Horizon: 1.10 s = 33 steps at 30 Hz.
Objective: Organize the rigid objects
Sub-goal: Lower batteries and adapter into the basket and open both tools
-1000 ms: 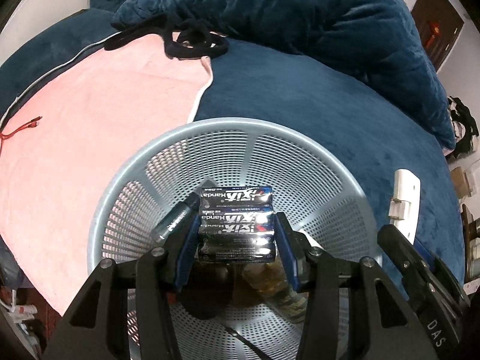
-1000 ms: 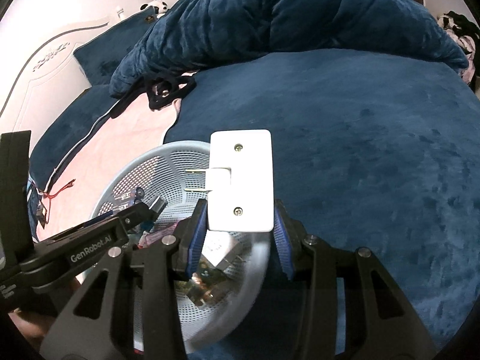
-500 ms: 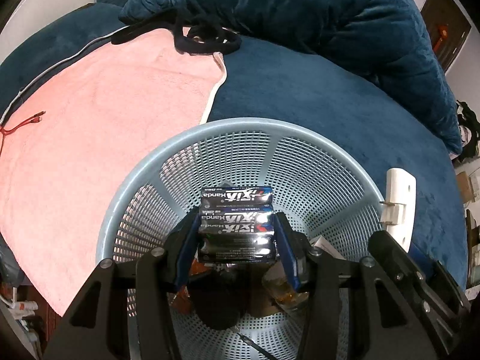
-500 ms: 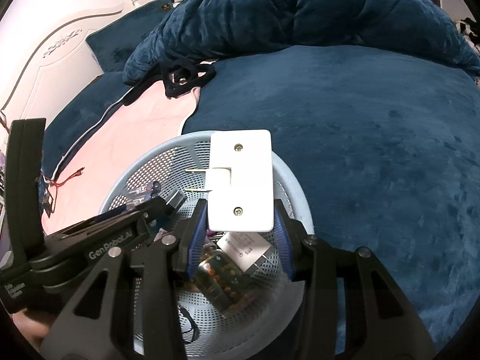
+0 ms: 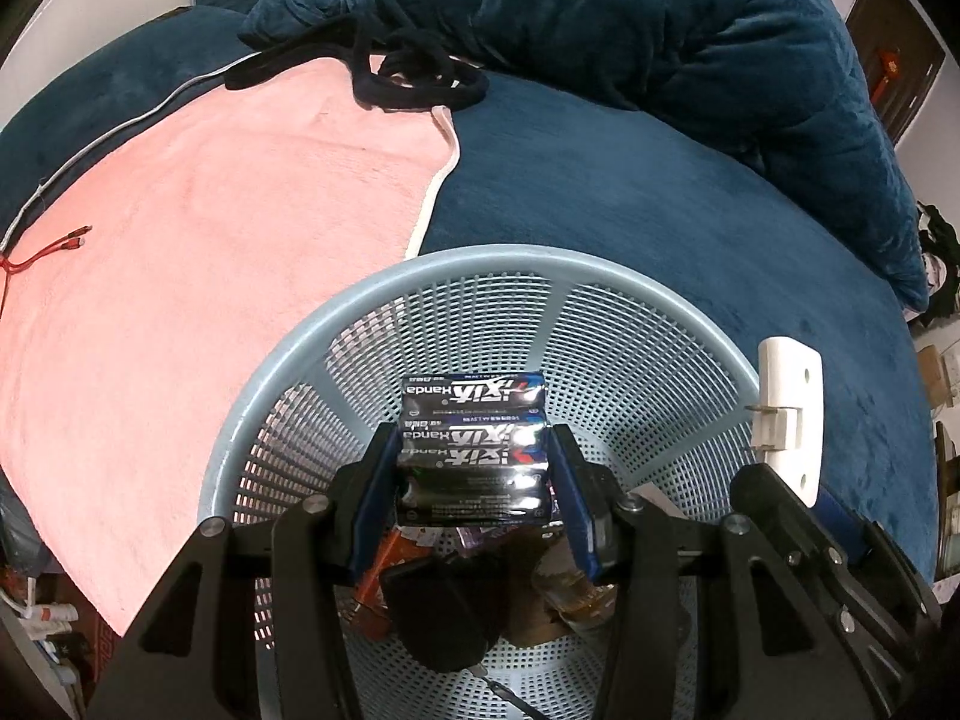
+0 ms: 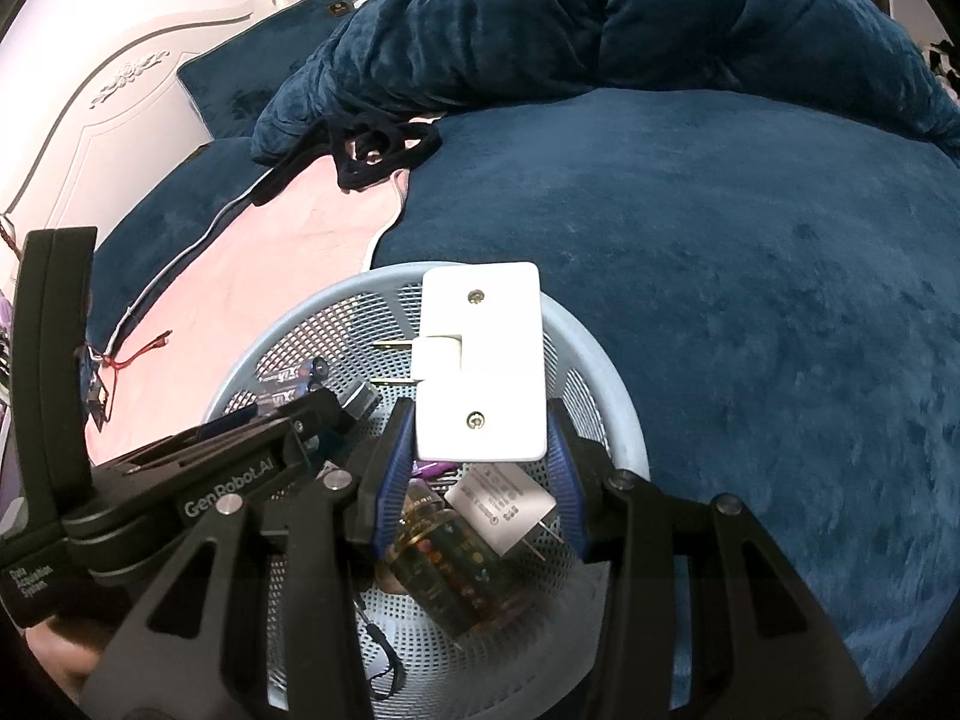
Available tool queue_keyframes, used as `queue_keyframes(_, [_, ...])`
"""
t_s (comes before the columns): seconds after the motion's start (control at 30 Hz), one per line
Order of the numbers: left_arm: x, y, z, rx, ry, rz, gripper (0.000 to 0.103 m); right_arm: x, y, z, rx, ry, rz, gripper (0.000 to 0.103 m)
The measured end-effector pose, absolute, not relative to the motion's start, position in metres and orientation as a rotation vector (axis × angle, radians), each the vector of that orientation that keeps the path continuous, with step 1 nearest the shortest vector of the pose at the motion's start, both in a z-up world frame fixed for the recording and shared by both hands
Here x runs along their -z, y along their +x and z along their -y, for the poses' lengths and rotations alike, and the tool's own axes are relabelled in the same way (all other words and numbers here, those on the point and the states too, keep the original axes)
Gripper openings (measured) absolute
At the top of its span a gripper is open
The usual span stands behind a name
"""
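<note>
Batteries (image 5: 474, 450), a glossy shrink-wrapped pack, sit pinched between our left gripper's (image 5: 474, 492) blue pads over the perforated pale-blue plastic basket (image 5: 372, 312) on the plush navy bed (image 5: 660, 210); since a second ago the basket has slid further under us. From the right wrist, our right gripper (image 6: 480, 450) clamps a smooth white rectangular plug adapter (image 6: 486, 372) above the basket (image 6: 606, 372), which now lies more beneath it, a jar (image 6: 450, 570) inside.

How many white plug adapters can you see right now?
2: one white plug adapter gripped by the right gripper over the basket, another lying inside it. More may be hidden.
</note>
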<state>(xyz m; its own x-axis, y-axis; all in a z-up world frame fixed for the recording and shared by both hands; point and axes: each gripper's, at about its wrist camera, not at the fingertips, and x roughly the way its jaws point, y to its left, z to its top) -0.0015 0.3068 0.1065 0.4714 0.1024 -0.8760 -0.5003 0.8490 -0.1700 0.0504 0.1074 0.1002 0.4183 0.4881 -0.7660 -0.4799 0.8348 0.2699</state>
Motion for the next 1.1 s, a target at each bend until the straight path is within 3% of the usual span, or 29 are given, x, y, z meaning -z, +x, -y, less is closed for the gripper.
queue_keyframes(1.03, [-0.108,0.004,-0.308,-0.379,-0.43,-1.015,0.051,-0.101,0.058,-0.109,-0.635,0.056,-0.967,0.045])
queue_keyframes(1.07, [-0.107,0.005,-0.308,-0.382,-0.428,-1.017,0.052,-0.101,0.06,-0.109,-0.647,0.074,-0.974,0.044])
queue_keyframes(1.1, [-0.107,0.005,-0.308,-0.386,-0.426,-1.015,0.06,-0.1,0.061,-0.107,-0.648,0.082,-0.986,0.045])
